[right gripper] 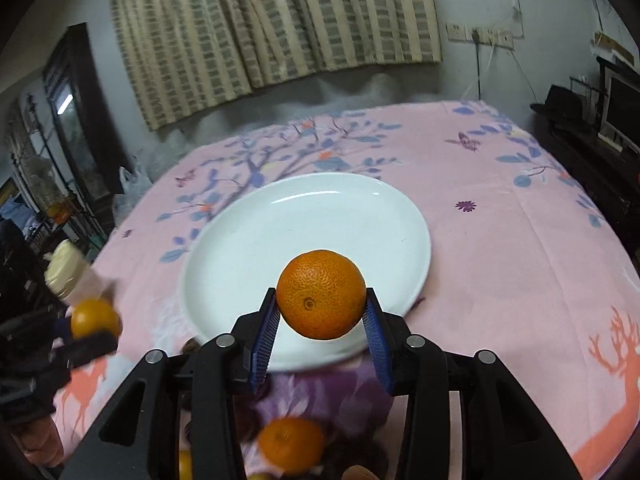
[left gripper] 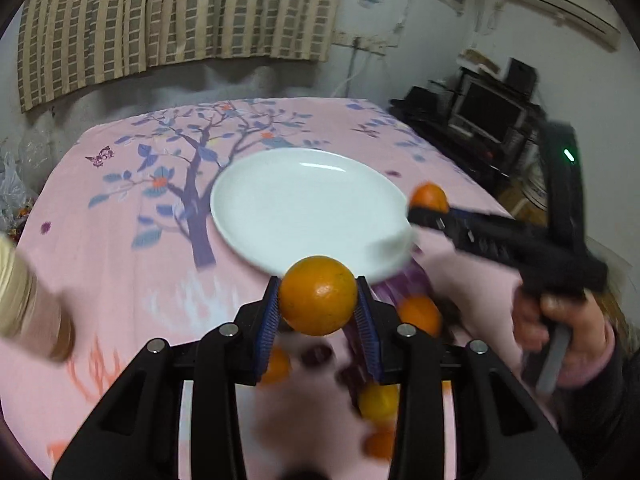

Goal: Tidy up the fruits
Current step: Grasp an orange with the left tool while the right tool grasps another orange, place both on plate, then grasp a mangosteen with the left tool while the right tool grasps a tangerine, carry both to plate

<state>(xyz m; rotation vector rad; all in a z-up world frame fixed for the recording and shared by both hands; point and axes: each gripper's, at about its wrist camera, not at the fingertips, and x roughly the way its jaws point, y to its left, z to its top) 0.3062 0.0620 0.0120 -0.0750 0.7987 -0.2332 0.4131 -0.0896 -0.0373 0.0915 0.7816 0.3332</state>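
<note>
An empty white plate (left gripper: 308,204) lies on the pink floral tablecloth; it also shows in the right wrist view (right gripper: 304,232). My left gripper (left gripper: 318,304) is shut on an orange (left gripper: 318,294), held above the plate's near rim. My right gripper (right gripper: 322,316) is shut on another orange (right gripper: 321,294) over the plate's near edge. In the left wrist view the right gripper (left gripper: 424,208) shows at the plate's right rim with its orange (left gripper: 430,196). In the right wrist view the left gripper (right gripper: 88,332) shows at the left with its orange (right gripper: 94,316).
Several loose oranges (left gripper: 420,314) and dark fruits lie blurred near the table's front edge, also under my right gripper (right gripper: 290,444). A jar with a pale lid (right gripper: 66,272) stands at the left. A TV stand (left gripper: 488,116) is beyond the table's right side.
</note>
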